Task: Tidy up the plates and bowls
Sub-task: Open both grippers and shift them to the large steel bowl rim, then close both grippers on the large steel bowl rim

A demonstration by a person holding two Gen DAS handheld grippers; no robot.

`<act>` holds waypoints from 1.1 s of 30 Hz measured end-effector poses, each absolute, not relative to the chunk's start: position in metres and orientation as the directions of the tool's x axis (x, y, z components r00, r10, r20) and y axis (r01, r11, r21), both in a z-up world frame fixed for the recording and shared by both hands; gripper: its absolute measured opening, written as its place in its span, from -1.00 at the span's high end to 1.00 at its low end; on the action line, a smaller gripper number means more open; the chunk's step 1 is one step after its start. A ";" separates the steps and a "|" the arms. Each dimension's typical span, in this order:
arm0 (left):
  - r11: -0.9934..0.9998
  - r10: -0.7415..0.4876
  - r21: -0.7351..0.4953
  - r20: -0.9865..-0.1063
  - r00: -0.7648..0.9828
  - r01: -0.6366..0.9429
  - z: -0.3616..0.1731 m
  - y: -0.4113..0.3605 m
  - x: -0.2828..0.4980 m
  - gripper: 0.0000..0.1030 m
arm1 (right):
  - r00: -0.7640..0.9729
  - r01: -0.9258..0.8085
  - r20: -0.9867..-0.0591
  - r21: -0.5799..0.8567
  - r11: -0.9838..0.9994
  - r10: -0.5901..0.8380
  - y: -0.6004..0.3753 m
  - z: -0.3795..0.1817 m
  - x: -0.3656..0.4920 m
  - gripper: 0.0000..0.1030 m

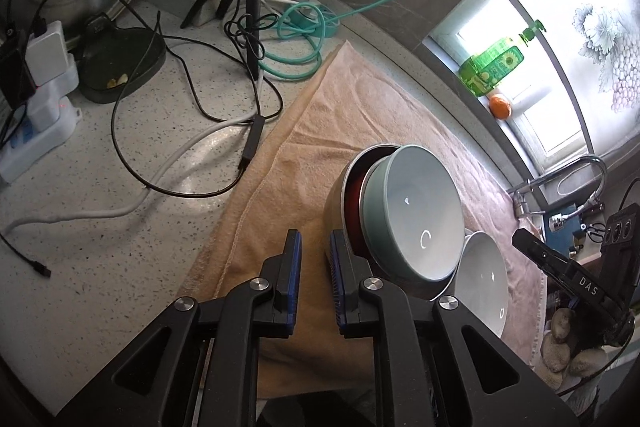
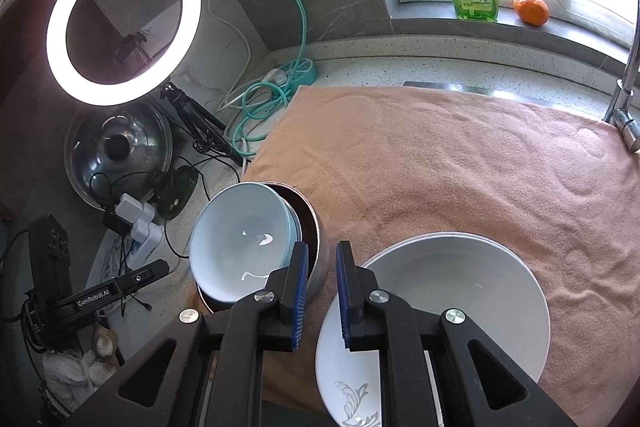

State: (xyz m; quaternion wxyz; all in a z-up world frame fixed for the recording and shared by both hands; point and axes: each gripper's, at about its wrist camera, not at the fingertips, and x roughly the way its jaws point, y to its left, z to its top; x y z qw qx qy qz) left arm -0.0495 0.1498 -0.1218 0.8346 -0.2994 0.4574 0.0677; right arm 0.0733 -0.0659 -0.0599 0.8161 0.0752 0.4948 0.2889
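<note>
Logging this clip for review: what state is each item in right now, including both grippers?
Left gripper: open, empty, over the towel.
Right gripper: open, empty.
Pale blue bowl: tilted, nested in the metal pot.
Metal pot: upright on the towel.
White plates: stacked, right side up.
Towel: spread flat on the counter.
Ring light: on.
Pot lid: leaning against the wall.

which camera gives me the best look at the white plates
The right wrist view: the white plates fill its lower right, stacked, leaf pattern visible. The left wrist view shows only a slice behind the blue bowl.
</note>
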 end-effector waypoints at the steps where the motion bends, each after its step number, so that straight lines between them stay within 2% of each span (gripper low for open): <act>1: 0.808 -0.173 -0.446 -0.805 0.568 -0.385 -0.124 0.150 -0.048 0.76 | 0.340 -0.390 -0.770 0.407 0.826 0.539 -0.066 -0.061 0.073 0.75; 8: 0.820 -0.221 -0.452 -0.817 0.533 -0.352 -0.130 0.146 -0.036 0.76 | 0.334 -0.354 -0.790 0.400 0.845 0.514 -0.063 -0.069 0.072 0.75; 33: 0.840 -0.220 -0.429 -0.830 0.513 -0.334 -0.139 0.145 -0.007 0.80 | 0.251 -0.349 -0.823 0.414 0.841 0.509 -0.029 -0.103 0.096 0.75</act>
